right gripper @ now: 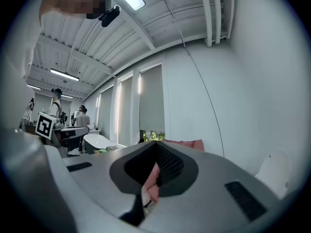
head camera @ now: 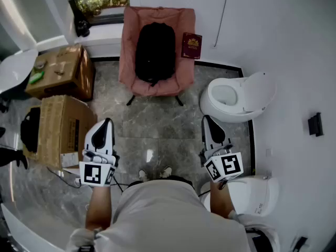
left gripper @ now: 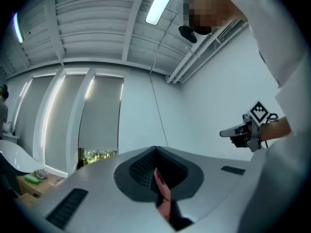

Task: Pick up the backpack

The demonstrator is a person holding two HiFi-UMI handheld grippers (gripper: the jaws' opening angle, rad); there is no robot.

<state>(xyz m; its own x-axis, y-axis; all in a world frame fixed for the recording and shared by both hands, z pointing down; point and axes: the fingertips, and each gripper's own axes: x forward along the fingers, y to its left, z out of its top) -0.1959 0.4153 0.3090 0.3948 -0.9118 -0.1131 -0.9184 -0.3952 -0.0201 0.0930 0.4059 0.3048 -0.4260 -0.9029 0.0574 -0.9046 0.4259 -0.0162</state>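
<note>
Held level and well apart from the black backpack (head camera: 155, 51) propped in the pink chair (head camera: 181, 75), left gripper (head camera: 107, 123) and right gripper (head camera: 206, 120) fingers clenched empty, likely awaiting approach.

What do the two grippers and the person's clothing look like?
Both the left gripper and right gripper have white shells with black jaws tapering to a point. Each carries a cube of black-and-white square markers at the back. The person wears a pale short-sleeved shirt.
</note>
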